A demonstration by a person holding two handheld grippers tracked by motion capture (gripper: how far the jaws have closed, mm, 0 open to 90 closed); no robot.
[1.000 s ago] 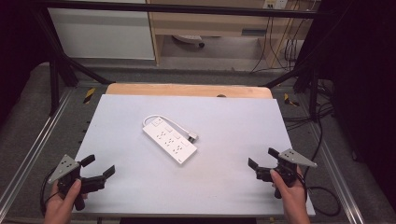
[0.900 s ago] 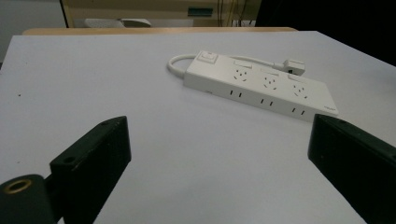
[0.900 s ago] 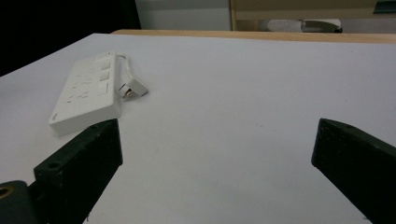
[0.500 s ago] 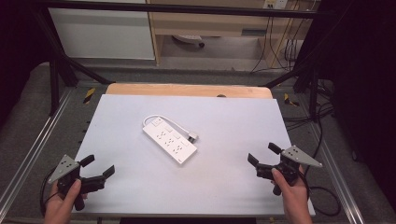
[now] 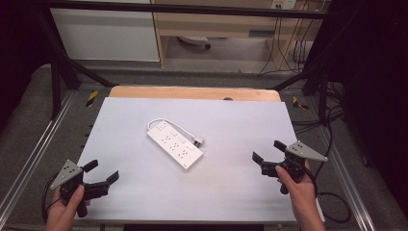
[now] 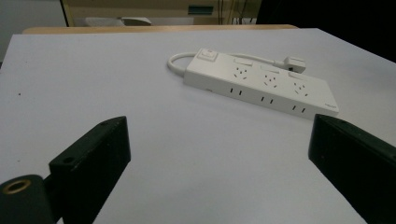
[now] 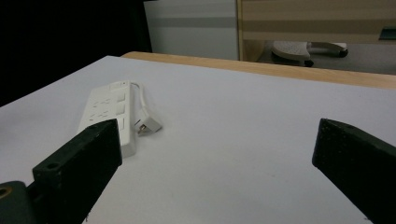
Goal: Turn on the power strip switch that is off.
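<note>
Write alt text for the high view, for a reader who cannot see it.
A white power strip lies diagonally mid-table, its short cord looped back so the plug rests beside it. Two hand-held grippers, left and right, sit open at the near corners, apart from the strip.

I see a wide desk (image 5: 144, 192) with a matte pale grey rectangular top, a strip of light wood showing along its far edge. One thing lies directly on it: a white plastic power strip (image 5: 174, 144), flat near the middle, set diagonally, sockets facing up. Its short white cable (image 5: 185, 131) loops along the strip's far side and ends in a small white plug (image 5: 198, 141) resting on the desk just beside the strip.
</note>
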